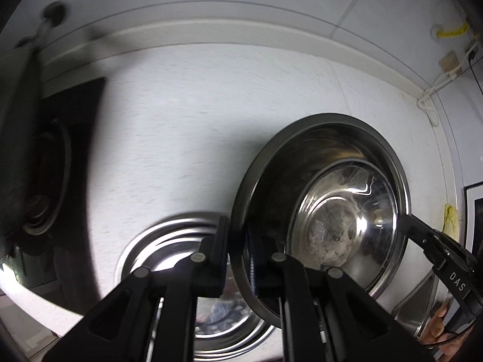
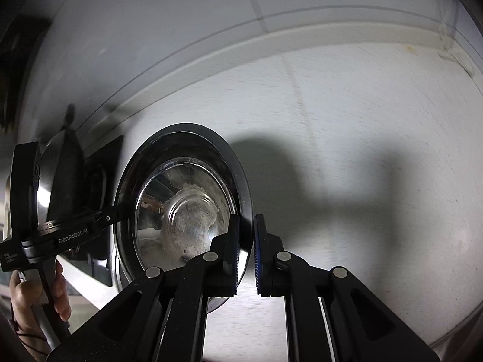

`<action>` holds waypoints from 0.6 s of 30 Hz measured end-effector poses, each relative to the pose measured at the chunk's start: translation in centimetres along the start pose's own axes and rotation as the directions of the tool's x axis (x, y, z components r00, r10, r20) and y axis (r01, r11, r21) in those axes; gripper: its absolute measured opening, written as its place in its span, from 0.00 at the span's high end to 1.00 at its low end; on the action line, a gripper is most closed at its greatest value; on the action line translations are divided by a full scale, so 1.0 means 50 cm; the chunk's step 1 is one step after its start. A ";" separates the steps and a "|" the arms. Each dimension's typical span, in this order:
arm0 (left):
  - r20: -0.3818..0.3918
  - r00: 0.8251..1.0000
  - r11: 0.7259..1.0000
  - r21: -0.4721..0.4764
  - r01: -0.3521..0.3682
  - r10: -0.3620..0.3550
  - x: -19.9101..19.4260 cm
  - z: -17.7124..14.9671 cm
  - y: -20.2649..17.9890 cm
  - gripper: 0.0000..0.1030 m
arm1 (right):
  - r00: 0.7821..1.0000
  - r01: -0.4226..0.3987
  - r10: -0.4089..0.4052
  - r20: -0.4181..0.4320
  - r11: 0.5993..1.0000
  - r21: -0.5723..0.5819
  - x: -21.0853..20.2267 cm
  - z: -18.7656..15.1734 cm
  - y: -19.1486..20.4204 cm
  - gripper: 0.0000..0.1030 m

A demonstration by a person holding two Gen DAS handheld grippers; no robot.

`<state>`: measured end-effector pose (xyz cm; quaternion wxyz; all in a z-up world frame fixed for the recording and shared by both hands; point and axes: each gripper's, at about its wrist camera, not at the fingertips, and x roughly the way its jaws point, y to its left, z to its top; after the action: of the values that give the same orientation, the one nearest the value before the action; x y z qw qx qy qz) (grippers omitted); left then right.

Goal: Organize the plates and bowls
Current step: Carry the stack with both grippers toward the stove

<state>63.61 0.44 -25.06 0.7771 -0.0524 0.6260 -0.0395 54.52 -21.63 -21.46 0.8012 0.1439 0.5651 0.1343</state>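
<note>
The left gripper (image 1: 237, 259) is clamped on the near rim of a steel bowl (image 1: 320, 205), and the right gripper (image 2: 246, 256) is clamped on the opposite rim of the same bowl, which hangs tilted above the white countertop (image 1: 181, 120). A second steel dish (image 1: 169, 241) rests on the countertop just below the left gripper. A dark stove burner (image 1: 51, 181) sits at the left edge.

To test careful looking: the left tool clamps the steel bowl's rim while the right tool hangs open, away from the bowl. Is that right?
Not quite. The right tool is also shut on the steel bowl, clamping its rim on the side opposite the left tool. The right wrist view shows it.
</note>
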 end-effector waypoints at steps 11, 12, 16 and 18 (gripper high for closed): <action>-0.022 0.998 0.989 -0.131 -0.064 0.062 -0.012 -0.124 0.174 0.89 | 0.991 -0.059 0.041 -0.128 0.988 -0.145 0.097 -0.058 0.152 0.92; -0.030 0.998 0.988 -0.142 -0.066 0.062 -0.007 -0.134 0.185 0.89 | 0.989 -0.061 0.039 -0.141 0.986 -0.153 0.107 -0.064 0.160 0.92; -0.050 0.997 0.982 -0.172 -0.073 0.065 0.005 -0.163 0.211 0.89 | 0.984 -0.059 0.027 -0.175 0.982 -0.181 0.133 -0.081 0.185 0.92; -0.057 0.996 0.981 -0.182 -0.075 0.065 0.009 -0.174 0.219 0.89 | 0.982 -0.060 0.023 -0.188 0.980 -0.190 0.143 -0.086 0.191 0.92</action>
<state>55.15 10.95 -28.75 0.7536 -0.1007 0.6480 0.0444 52.27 -9.78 -25.36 0.7527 0.0637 0.6179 0.2184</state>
